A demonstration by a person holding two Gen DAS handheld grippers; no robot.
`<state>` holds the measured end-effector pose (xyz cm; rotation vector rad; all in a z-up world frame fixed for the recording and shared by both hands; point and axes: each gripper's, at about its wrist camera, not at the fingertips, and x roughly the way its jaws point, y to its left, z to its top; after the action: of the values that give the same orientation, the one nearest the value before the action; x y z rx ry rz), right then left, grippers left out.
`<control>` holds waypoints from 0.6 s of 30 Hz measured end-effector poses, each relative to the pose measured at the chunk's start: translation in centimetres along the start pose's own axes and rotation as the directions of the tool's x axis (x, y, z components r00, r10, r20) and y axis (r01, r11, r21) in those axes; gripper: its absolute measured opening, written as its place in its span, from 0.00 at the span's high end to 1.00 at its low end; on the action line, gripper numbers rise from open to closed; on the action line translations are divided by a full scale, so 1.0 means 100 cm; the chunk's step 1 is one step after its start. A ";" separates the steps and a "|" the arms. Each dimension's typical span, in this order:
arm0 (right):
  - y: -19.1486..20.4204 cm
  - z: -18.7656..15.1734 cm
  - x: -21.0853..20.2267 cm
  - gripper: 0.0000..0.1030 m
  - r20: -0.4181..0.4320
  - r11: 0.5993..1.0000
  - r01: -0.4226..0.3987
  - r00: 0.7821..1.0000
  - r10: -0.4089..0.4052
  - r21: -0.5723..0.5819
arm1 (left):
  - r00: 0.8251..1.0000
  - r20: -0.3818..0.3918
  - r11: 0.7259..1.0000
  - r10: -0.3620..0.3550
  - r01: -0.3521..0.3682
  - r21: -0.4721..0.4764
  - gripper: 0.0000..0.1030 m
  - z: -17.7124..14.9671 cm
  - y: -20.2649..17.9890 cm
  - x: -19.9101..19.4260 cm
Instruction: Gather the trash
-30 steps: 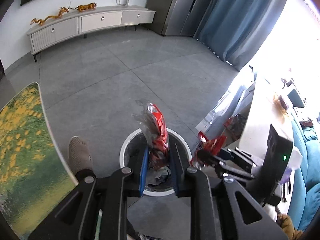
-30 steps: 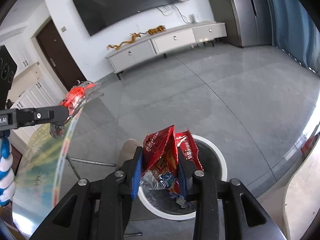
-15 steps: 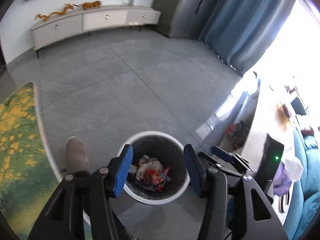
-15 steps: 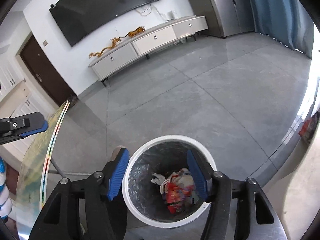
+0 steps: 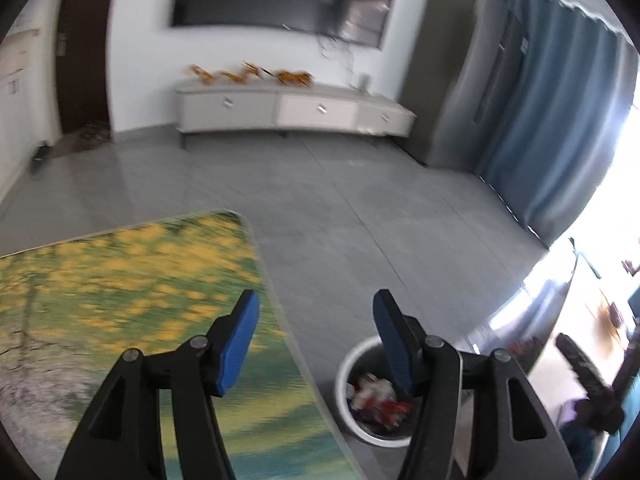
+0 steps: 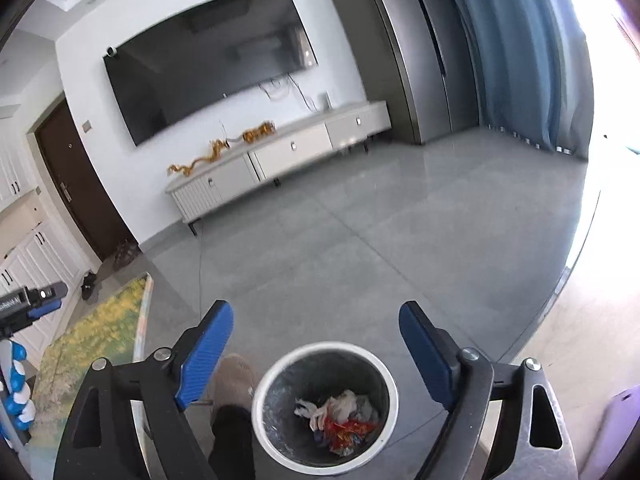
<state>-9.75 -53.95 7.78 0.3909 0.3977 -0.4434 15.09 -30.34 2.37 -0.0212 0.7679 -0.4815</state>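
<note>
A round white-rimmed trash bin (image 6: 265, 376) stands on the grey floor, with red snack wrappers (image 6: 346, 428) and crumpled paper lying inside. My right gripper (image 6: 316, 322) hangs above the bin, its jaws opening wide with nothing between them. In the left wrist view the bin (image 5: 343, 376) sits low at the right, partly behind one finger. My left gripper (image 5: 316, 314) is over the edge of the flower-print table (image 5: 120, 288), jaws opening and empty. The left gripper's tip (image 6: 42, 294) also shows at the left edge of the right wrist view.
A person's shoe and dark trouser leg (image 6: 232, 380) stand beside the bin. A white TV cabinet (image 6: 280, 160) lines the far wall under a large screen (image 6: 208, 76). Blue curtains (image 5: 560, 128) hang at the right. A bright countertop (image 5: 576, 320) lies at the right edge.
Both grippers let go of their red wrappers, which dropped into the bin. Both opened and rose; the left one swung left over the table edge.
</note>
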 end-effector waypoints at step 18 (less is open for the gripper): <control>0.185 0.005 -0.065 0.00 0.125 0.966 -0.137 0.978 0.168 -0.221 | 0.915 0.205 0.927 0.347 -0.303 -0.220 0.35 -0.035 0.173 -0.168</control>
<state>-6.07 -36.61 16.22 0.1802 0.2698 -0.2728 9.48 -7.25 7.62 -0.1201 0.5593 -0.0835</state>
